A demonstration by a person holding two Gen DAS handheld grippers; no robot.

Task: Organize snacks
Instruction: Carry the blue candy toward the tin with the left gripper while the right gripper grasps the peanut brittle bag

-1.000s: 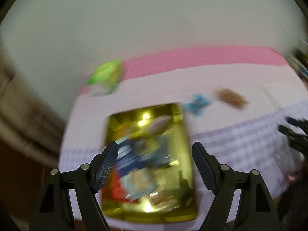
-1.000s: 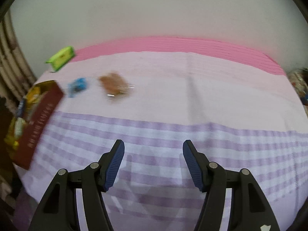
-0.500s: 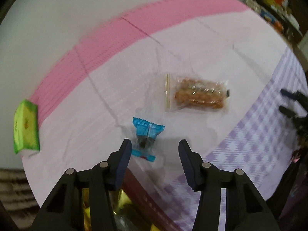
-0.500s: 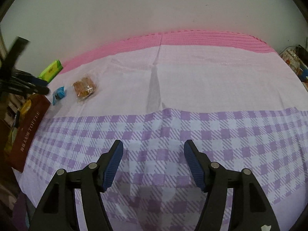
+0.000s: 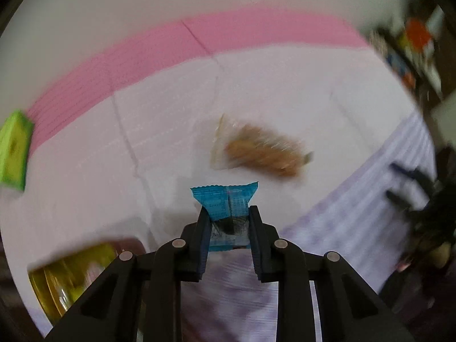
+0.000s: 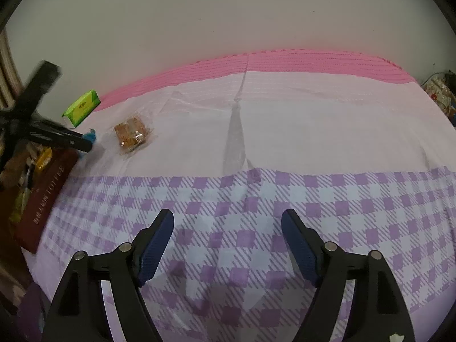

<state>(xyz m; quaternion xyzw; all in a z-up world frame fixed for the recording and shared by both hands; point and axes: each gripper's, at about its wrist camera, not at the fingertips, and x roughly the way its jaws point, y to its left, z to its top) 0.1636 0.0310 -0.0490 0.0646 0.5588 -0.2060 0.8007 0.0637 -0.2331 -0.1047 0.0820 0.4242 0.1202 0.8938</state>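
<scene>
My left gripper (image 5: 227, 218) pinches the blue candy wrapper (image 5: 225, 201) just beside the clear biscuit packet (image 5: 258, 151); my right gripper (image 6: 227, 221) fingers have just been opening, wide, nothing between.

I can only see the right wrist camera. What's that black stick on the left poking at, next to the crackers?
Observer: That's the left gripper. Its jaws have just been closing and now pinch a small blue wrapper by its sides.
Kid: Is anything inside it?
Observer: Yes, a dark piece shows through a clear strip in the wrapper.
Kid: Is the box shiny inside?
Observer: The box looks gold inside, though it is blurred.
</scene>
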